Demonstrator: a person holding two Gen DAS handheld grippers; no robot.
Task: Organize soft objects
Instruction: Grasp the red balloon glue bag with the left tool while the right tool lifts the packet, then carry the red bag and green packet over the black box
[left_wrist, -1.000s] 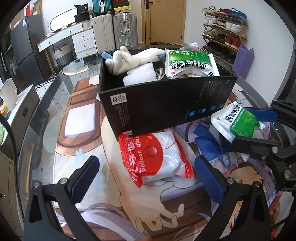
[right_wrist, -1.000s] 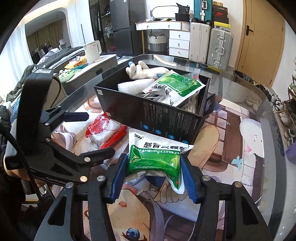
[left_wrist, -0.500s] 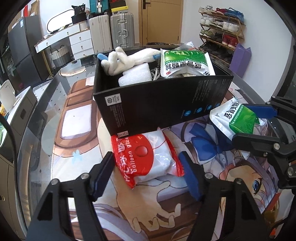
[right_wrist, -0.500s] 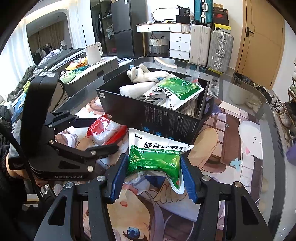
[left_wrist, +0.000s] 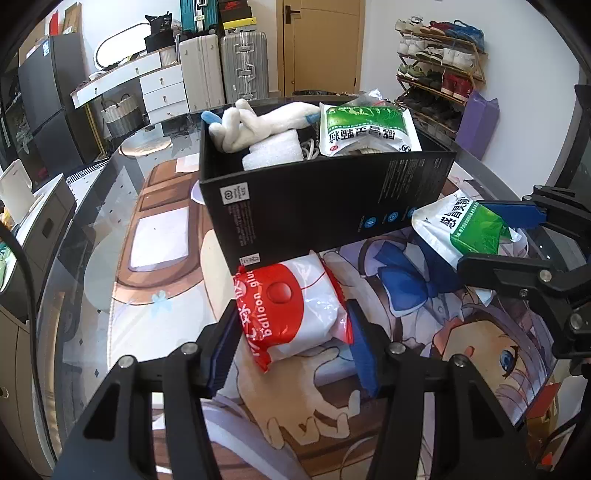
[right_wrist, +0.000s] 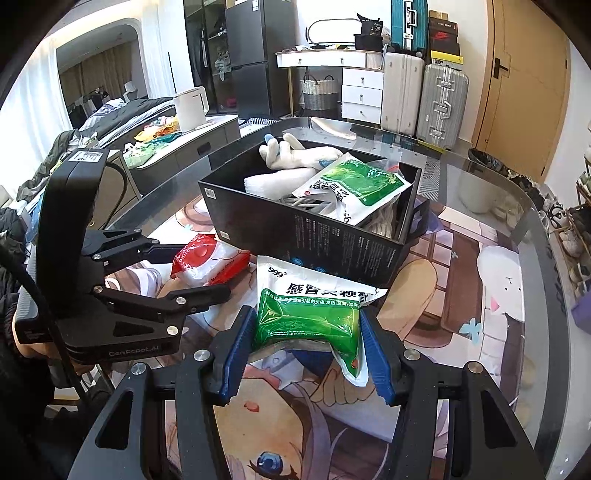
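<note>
Red pack (left_wrist: 291, 308) lying on mat just in front of box (left_wrist: 325, 203), being closed on by left gripper (left_wrist: 290, 345); pads already at its sides. Green pack (right_wrist: 308, 321) being held squeezed in right gripper (right_wrist: 306, 354), also in front of box, likely awaiting drop-in. Box already crowded: plush (left_wrist: 258, 122), foam (left_wrist: 271, 155), second green pack (left_wrist: 365, 127). Front wall of box standing in way, lift-over needed.

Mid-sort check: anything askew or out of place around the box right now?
Nothing spilled or damaged. Inside the black box, the green-and-white pouch lies tilted on top of the other items, poking above the rim, beside the white plush toy.
</note>
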